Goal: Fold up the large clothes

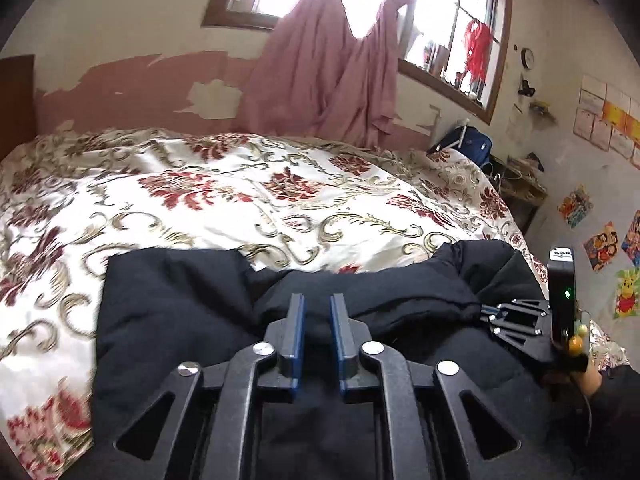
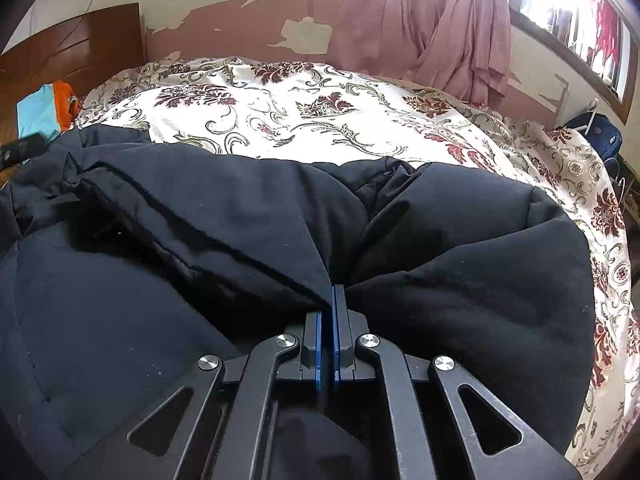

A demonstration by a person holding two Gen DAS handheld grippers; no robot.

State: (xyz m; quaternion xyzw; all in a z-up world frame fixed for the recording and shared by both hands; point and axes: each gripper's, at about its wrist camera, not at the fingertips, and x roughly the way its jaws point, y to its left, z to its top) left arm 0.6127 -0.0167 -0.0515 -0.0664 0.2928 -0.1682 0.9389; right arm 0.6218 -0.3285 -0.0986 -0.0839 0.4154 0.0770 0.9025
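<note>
Black padded coat [image 2: 460,264]: a large, puffy garment lying on the near part of the bed [image 2: 320,120], over a cream bedspread [image 1: 224,208] printed with dark red flowers and olive scrolls. In the right wrist view the coat fills the lower half of the frame, with one thick flap folded diagonally across the body from the upper left toward the centre and a rounded bulge on the right side. Right claw [image 2: 333,300]: the two blue-padded fingers are pressed together with only a thin slit between them, and an edge of the coat's fabric is pinched at their tips, where the folded flap and the right bulge meet. Left claw [image 1: 317,308]: the fingers stand a narrow gap apart, parallel, with nothing gripped between them; the coat lies below and ahead of the tips, and contact with the fabric cannot be confirmed. In the left wrist view the right claw's linkage [image 1: 516,320] reaches in from the right edge and meets the coat at a gathered crease, and part of a hand [image 1: 588,380] shows behind it. Background: a pink curtain [image 1: 328,72] hangs knotted in front of a bright window [image 1: 452,44]; the wall behind the bed has peeling pink paint; a wooden headboard [image 2: 80,44] stands at the left, with an orange and light blue item [image 2: 46,108] just beside the coat's far left end.
</note>
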